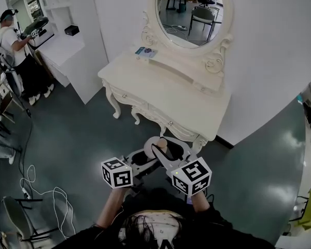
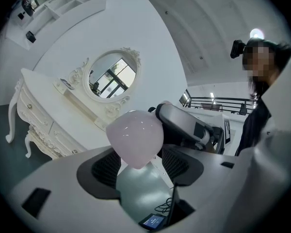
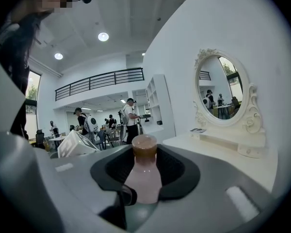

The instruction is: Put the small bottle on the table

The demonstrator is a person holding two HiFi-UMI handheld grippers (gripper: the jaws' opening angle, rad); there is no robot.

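A small pink bottle [image 1: 158, 146] with a brown cap hangs in the air in front of the white dressing table [image 1: 166, 95]. In the right gripper view the small bottle [image 3: 144, 171] stands upright between the dark pads, and my right gripper [image 3: 145, 166] is shut on it. My right gripper [image 1: 158, 152] reaches the bottle from the lower right. The jaws of my left gripper [image 1: 168, 147] lie around the bottle from the left. In the left gripper view the bottle's rounded pink body [image 2: 135, 137] looms close, with gaps to the pads of my left gripper [image 2: 138, 166]. The right gripper [image 2: 184, 125] shows behind it.
The dressing table carries an oval mirror [image 1: 189, 9] and a small card [image 1: 145, 51] at its back left. A white shelf unit [image 1: 67, 51] stands to the left, with a person [image 1: 13, 45] beside it. Cables [image 1: 36, 191] lie on the floor at lower left.
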